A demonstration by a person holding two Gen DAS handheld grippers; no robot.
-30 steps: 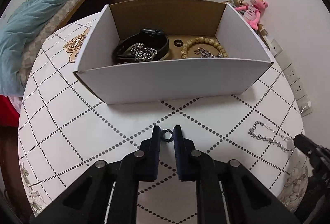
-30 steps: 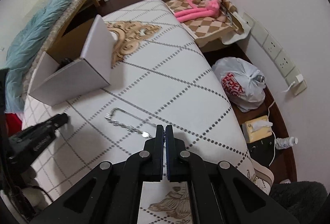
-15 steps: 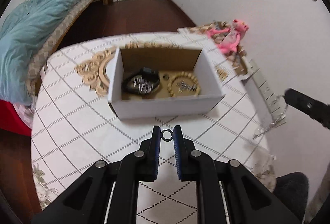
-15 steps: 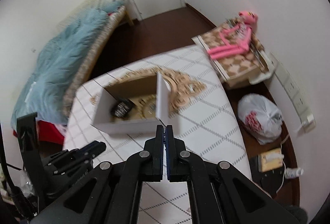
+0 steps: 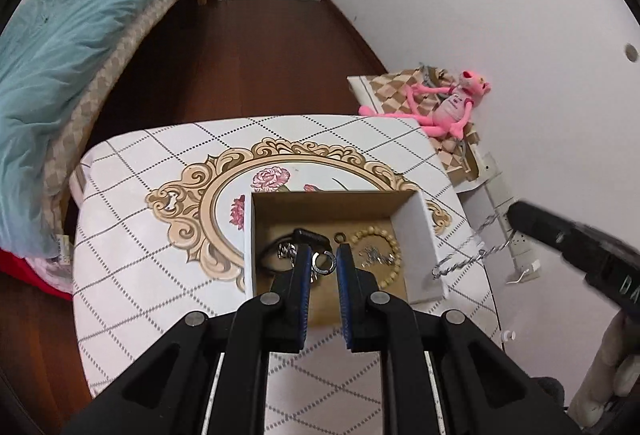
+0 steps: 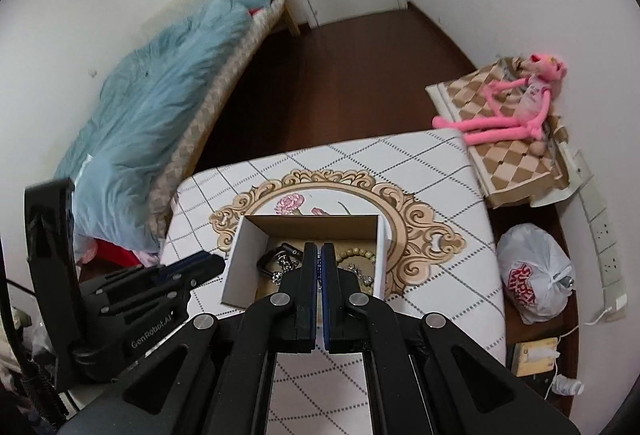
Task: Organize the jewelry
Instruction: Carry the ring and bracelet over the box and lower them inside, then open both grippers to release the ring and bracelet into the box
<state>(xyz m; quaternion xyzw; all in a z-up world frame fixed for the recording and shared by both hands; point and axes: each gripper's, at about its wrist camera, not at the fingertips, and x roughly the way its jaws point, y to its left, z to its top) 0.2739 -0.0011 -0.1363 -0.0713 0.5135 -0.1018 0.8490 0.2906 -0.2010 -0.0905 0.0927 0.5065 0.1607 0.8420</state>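
Jewelry is split between both grippers: a small silver metal ring (image 5: pixel 323 262) sits pinched between the jaws of the left gripper (image 5: pixel 323 262), high over the open white cardboard box (image 5: pixel 416 235) on the white diamond-patterned tabletop (image 5: pixel 160 235). A thin silver chain (image 5: pixel 464 259) dangles from the right gripper (image 6: pixel 320 263), whose jaws are pressed together, just off the box's right wall in the left view. Judging by this, the ring lies directly above the box floor, so the left gripper is better placed to drop first.
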